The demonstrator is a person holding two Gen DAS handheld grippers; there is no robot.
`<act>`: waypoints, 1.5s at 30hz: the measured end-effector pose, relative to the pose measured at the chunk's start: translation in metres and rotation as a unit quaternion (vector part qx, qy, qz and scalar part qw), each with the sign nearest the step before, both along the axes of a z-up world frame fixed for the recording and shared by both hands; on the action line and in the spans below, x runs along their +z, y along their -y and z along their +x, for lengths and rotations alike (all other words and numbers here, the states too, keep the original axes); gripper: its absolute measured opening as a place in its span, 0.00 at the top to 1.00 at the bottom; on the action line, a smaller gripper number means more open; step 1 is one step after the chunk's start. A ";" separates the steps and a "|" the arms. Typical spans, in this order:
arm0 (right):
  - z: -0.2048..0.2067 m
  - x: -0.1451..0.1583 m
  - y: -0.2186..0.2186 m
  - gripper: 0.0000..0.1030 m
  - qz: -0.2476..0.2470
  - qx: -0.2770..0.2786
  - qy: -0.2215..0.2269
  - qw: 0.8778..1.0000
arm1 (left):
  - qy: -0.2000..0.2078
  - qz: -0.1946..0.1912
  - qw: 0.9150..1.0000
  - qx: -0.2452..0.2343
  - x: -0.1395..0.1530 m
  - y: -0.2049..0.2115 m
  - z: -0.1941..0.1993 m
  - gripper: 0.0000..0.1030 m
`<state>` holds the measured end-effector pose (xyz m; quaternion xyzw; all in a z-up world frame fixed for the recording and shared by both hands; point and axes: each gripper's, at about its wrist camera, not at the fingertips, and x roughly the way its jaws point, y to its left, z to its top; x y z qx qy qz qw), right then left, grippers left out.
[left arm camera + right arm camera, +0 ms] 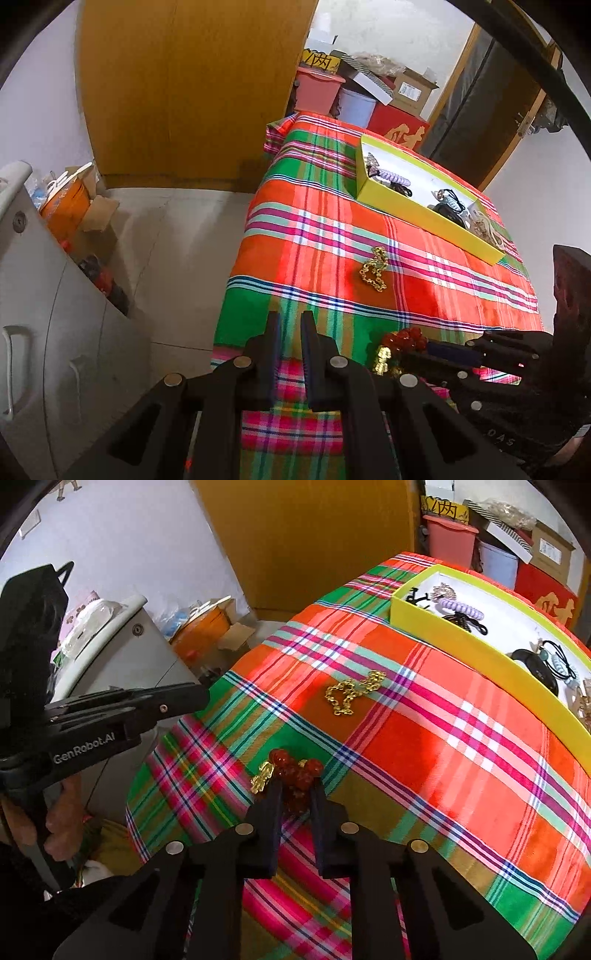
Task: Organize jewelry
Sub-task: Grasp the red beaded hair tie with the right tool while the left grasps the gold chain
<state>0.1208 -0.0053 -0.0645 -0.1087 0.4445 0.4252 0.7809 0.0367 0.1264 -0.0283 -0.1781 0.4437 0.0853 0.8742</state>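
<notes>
Now pinching with the right gripper (294,794): shut snug on a bracelet of round shiny red beads with a small gold charm (295,775), squeezed between the two black fingers. Right at the near edge of a bright checked cloth of orange, green and pink stripes (443,738). Lifted or lying on the cloth, hard to tell.

Next to it, holding nothing with the left gripper (290,328). Only a thin gap between its fingers, with cloth showing through. Tipped down over the near edge of the cloth. Held at the handle by a hand (55,823).

Farther out on the cloth, lying loose and alone: a crumpled gold chain of small links (349,698). Apart from the red beads, between them and the box.

Beyond that, sitting on the cloth: a long flat yellow cardboard box with a white inside (480,653). At its far end, a purple coiled hair tie (461,607) touching a black hair tie (463,622). Closer in the box, a flat black oval thing (535,664) beside a pale blue coiled hair tie (561,666). More small bits at the near end, too tiny to tell.

Past the table, a big brown wooden door (314,535), a pink plastic bin (448,535), a pale blue bucket (496,563) and a red box with gold writing (546,594). Down beside the table, a grey cabinet (147,657) and an orange bucket (201,631).
</notes>
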 end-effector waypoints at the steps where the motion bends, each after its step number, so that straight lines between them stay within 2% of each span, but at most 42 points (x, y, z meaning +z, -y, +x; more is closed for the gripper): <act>1: 0.000 0.001 0.003 0.90 0.003 -0.004 0.001 1.000 | 0.000 0.000 1.000 -0.003 0.000 0.002 0.002 0.90; 16: 0.017 0.014 0.049 0.91 0.036 -0.061 -0.001 0.997 | 0.000 0.006 0.999 -0.046 -0.001 0.030 0.042 0.90; 19: 0.022 0.016 0.062 0.91 0.044 -0.074 -0.004 0.996 | 0.000 0.004 0.998 -0.060 -0.005 0.037 0.054 0.77; 21: 0.025 0.016 0.069 0.91 0.047 -0.083 -0.007 0.995 | 0.002 0.000 0.998 -0.069 -0.008 0.041 0.063 0.63; 27: 0.033 0.016 0.085 0.91 0.051 -0.101 -0.010 0.993 | -0.012 0.019 0.996 -0.087 -0.023 0.055 0.083 0.60; 31: 0.037 0.018 0.091 0.91 0.055 -0.109 -0.009 0.992 | -0.006 0.064 0.993 -0.098 -0.025 0.069 0.088 0.61; 32: 0.036 0.019 0.092 0.91 0.056 -0.110 -0.008 0.992 | -0.006 0.077 0.992 -0.098 -0.025 0.073 0.089 0.65; 33: 0.037 0.020 0.094 0.91 0.056 -0.111 -0.007 0.992 | -0.007 0.098 0.990 -0.101 -0.027 0.078 0.090 0.76; 35: 0.037 0.021 0.096 0.91 0.058 -0.113 -0.005 0.992 | -0.007 0.121 0.987 -0.104 -0.028 0.084 0.091 0.90; 39: 0.038 0.024 0.103 0.91 0.059 -0.118 -0.004 0.991 | -0.007 0.112 0.988 -0.106 -0.027 0.081 0.092 0.91; 41: 0.035 0.026 0.107 0.91 0.060 -0.121 -0.002 0.991 | -0.006 0.096 0.989 -0.109 -0.025 0.079 0.091 0.92; 42: 0.035 0.027 0.109 0.91 0.060 -0.122 -0.001 0.991 | -0.003 0.090 0.990 -0.110 -0.024 0.079 0.089 0.96; 45: 0.033 0.032 0.112 0.91 0.063 -0.125 0.004 0.990 | 0.008 0.079 0.990 -0.114 -0.016 0.078 0.082 0.96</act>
